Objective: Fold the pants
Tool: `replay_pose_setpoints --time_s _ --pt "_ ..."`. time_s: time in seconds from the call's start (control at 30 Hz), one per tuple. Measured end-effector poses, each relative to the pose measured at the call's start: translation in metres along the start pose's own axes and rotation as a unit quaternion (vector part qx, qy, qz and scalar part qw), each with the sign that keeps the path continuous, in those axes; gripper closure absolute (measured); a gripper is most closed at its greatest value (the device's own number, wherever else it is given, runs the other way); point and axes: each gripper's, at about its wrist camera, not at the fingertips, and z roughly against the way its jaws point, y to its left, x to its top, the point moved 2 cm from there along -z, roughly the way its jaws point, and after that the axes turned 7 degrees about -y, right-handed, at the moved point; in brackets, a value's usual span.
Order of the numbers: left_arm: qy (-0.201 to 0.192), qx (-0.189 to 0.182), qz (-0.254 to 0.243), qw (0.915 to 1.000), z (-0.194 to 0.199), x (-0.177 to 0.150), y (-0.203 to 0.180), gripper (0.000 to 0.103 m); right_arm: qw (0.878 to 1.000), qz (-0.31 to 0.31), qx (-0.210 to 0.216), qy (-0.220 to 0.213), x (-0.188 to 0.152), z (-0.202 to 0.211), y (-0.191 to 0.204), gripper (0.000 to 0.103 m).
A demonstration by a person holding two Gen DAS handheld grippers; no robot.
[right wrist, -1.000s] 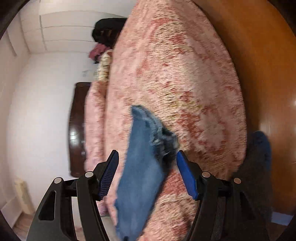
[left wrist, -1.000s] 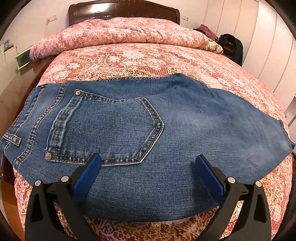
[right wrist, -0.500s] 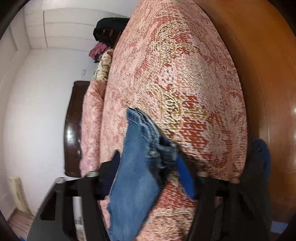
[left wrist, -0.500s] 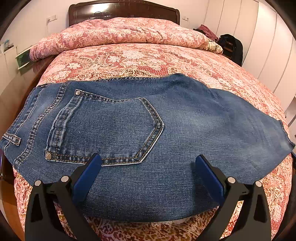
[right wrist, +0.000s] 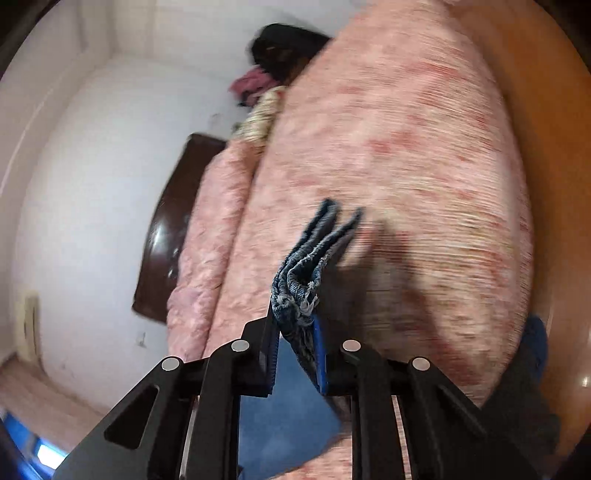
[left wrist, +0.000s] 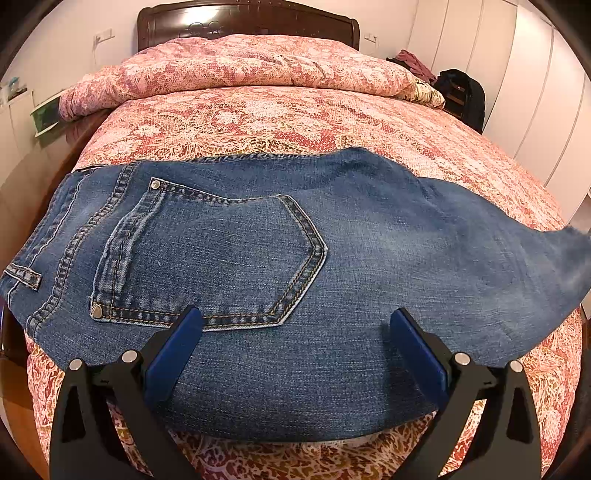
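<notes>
Blue jeans [left wrist: 332, 266] lie across the near end of the bed, waistband to the left, back pocket [left wrist: 221, 258] facing up, legs running to the right. My left gripper [left wrist: 295, 332] is open, its blue pads just above the denim near the front edge. My right gripper [right wrist: 295, 332] is shut on the stacked frayed leg hems [right wrist: 306, 273] and holds them lifted off the bedspread. In the left wrist view the right end of the legs [left wrist: 569, 254] is raised and blurred.
The bed has a pink-red patterned bedspread [left wrist: 295, 118], a rolled quilt [left wrist: 240, 70] and a dark wooden headboard [left wrist: 243, 22] at the far end. White wardrobe doors [left wrist: 535, 92] and a dark bag [left wrist: 461, 92] are to the right. Wooden floor [right wrist: 546, 110] lies beside the bed.
My right gripper closed on the leg hems and lifted them off the bed; the view is blurred with motion. My left gripper and the waist end have not moved.
</notes>
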Motion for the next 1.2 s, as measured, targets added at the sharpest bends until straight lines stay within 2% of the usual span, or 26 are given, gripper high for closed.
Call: replay_pose_setpoints --time_s 0.13,0.23,0.33,0.47,0.57,0.67,0.7,0.73,0.83,0.93,1.03,1.13,1.2 --pt "0.000 -0.002 0.002 1.0000 0.000 0.000 0.000 0.002 0.997 0.051 0.044 0.026 -0.019 -0.019 0.059 0.088" --pt "-0.001 -0.005 0.005 1.0000 0.000 0.000 0.000 0.002 0.991 0.088 0.078 0.065 -0.051 -0.042 0.103 0.088" --pt "-0.002 -0.008 0.008 0.9999 0.001 0.000 0.001 0.002 0.980 0.125 0.105 0.117 -0.100 -0.072 0.142 0.088" --pt "-0.002 -0.008 0.008 0.9999 0.001 0.000 0.001 0.002 0.962 0.168 0.111 0.182 -0.167 -0.106 0.166 0.088" --pt "-0.003 -0.009 0.010 0.9999 0.000 0.000 0.001 0.002 0.943 0.213 0.085 0.239 -0.224 -0.135 0.166 0.088" --pt "-0.004 -0.011 0.013 0.9999 0.000 0.000 0.001 0.002 0.919 0.252 0.031 0.303 -0.281 -0.163 0.137 0.088" --pt "-0.004 -0.012 0.014 0.9998 0.000 0.000 0.002 0.002 0.913 0.261 0.014 0.312 -0.293 -0.168 0.128 0.088" --pt "-0.004 -0.013 0.015 0.9998 0.001 0.000 0.002 0.002 0.911 0.268 0.007 0.313 -0.301 -0.168 0.122 0.088" --pt "-0.005 -0.015 0.017 0.9997 0.000 0.001 0.003 0.002 0.917 0.260 0.013 0.301 -0.299 -0.160 0.126 0.088" --pt "-0.003 -0.012 0.016 0.9998 -0.001 0.001 0.002 0.002 0.917 0.276 0.048 0.284 -0.293 -0.141 0.152 0.088" --pt "-0.003 -0.010 0.015 0.9998 -0.001 0.001 0.002 0.002 0.907 0.295 0.055 0.295 -0.302 -0.140 0.159 0.088" --pt "-0.004 -0.013 0.018 0.9997 -0.001 0.001 0.002 0.002 0.892 0.321 0.024 0.319 -0.328 -0.149 0.136 0.088" --pt "-0.006 -0.017 0.022 0.9996 -0.001 0.001 0.002 0.002 0.896 0.311 0.031 0.316 -0.333 -0.152 0.122 0.088"
